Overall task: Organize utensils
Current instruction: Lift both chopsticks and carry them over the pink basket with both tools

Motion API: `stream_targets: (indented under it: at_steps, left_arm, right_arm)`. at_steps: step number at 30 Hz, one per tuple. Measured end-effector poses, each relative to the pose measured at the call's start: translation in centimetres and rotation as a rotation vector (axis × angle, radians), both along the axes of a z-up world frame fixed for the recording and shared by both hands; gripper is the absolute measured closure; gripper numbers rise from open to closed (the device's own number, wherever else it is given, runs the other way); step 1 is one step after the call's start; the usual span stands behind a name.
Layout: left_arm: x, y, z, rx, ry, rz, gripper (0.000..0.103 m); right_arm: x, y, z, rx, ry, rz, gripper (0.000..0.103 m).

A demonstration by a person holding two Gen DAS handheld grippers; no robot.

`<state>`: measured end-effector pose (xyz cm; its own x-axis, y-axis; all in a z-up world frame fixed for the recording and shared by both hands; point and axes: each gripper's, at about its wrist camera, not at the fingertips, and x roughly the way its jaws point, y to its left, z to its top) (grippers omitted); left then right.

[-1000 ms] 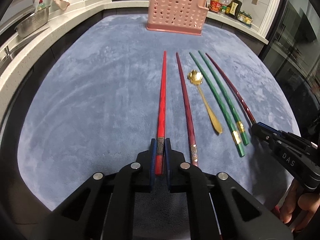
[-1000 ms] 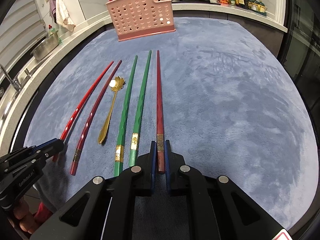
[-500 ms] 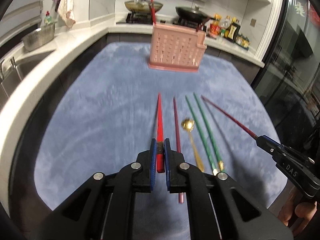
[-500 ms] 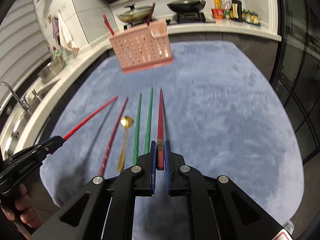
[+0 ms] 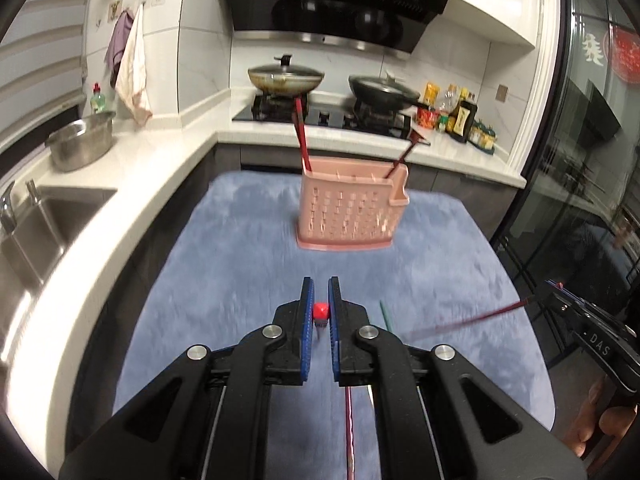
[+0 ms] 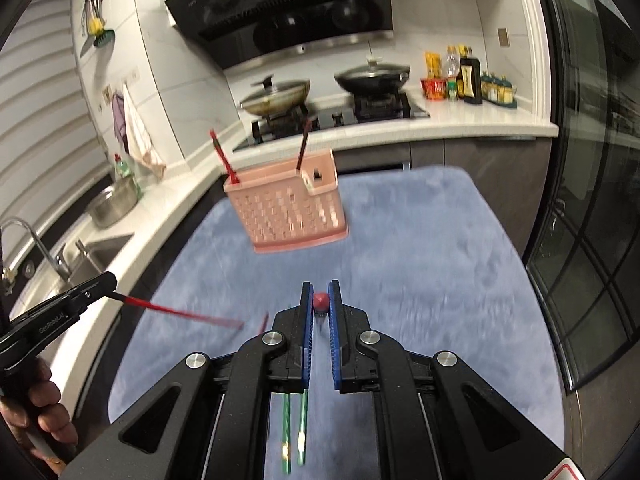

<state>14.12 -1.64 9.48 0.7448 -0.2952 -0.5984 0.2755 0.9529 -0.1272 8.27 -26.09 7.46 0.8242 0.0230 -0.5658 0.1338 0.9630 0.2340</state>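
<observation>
Chopsticks are sitting clamped in both grippers. The left gripper (image 5: 321, 300) is pinching a bright red chopstick (image 5: 321, 311), its end showing between the blue pads and pointing at the camera. The right gripper (image 6: 320, 299) is gripping a dark red chopstick (image 6: 320, 301) likewise. Ahead of both, well apart, a pink perforated utensil basket (image 5: 347, 212) is standing on the blue mat (image 5: 240, 256), already holding two chopsticks. Green chopsticks (image 6: 294, 424) are lying below the right gripper.

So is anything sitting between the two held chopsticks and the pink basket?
Nothing visible. Only bare blue mat lies between the left gripper, the right gripper and the pink basket.
</observation>
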Motion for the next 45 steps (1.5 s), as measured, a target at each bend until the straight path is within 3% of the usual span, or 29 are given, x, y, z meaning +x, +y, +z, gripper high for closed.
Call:
stream_targets:
  at_steps: [11, 29, 37, 45]
  left_arm:
    - [6.2, 0.2, 5.5, -0.067, -0.035, 0.017, 0.096]
    - [17.1, -2.7, 16.8, -0.136, -0.279, 0.034, 0.096]
    - [21.3, -4.2, 16.4, -0.141, -0.311, 0.051, 0.096]
    - [24.0, -4.7, 12.5, -0.139, -0.232, 0.058, 0.096]
  right_arm:
    - [5.1, -1.4, 5.5, 0.033, -0.102, 0.013, 0.096]
    - [18.4, -2.4, 14.7, 0.065, -0.274, 0.032, 0.096]
    - [23.9, -2.3, 13.8, 0.05, -0.262, 0.027, 0.096]
    - [27.1, -2.2, 9.7, 0.06, -0.176, 0.028, 0.096]
